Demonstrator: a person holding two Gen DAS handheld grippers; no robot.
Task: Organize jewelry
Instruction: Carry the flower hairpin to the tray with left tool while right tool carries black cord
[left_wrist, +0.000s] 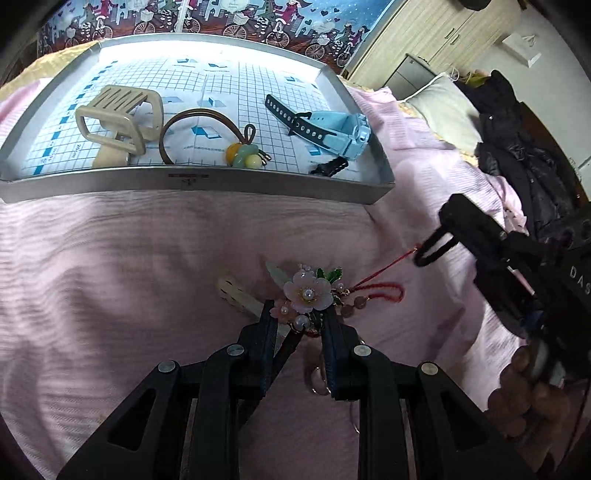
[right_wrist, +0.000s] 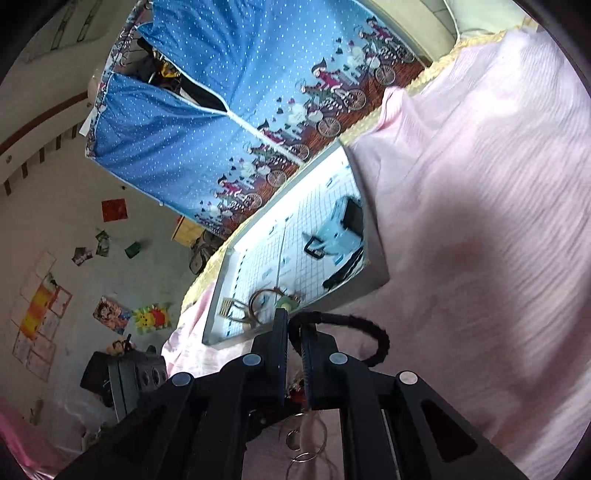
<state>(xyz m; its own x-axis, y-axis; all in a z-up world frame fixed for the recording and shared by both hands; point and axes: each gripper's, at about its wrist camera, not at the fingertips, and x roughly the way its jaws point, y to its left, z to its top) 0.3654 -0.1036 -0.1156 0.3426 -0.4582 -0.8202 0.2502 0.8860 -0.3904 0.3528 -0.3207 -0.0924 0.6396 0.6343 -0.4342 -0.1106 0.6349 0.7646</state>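
A pink flower hairpin (left_wrist: 306, 293) with pearls and a pale stick lies on the pink sheet, a red cord (left_wrist: 380, 290) beside it. My left gripper (left_wrist: 298, 319) is shut on its lower flower cluster. My right gripper (right_wrist: 294, 328), seen at the right in the left wrist view (left_wrist: 448, 225), is shut on a black hair tie (right_wrist: 369, 332) that loops out past the fingers (left_wrist: 434, 249). The grey tray (left_wrist: 184, 184) holds a beige hair claw (left_wrist: 114, 114), a brown beaded hair tie (left_wrist: 207, 136) and a blue watch (left_wrist: 332, 129).
The tray (right_wrist: 369, 291) sits on the bed beyond both grippers. Metal key rings (right_wrist: 306, 443) hang under the right gripper. A hand (left_wrist: 524, 402) holds the right gripper. A pillow (left_wrist: 443, 107) and dark clothing (left_wrist: 524, 147) lie at the right; a blue curtain (right_wrist: 192, 122) is behind.
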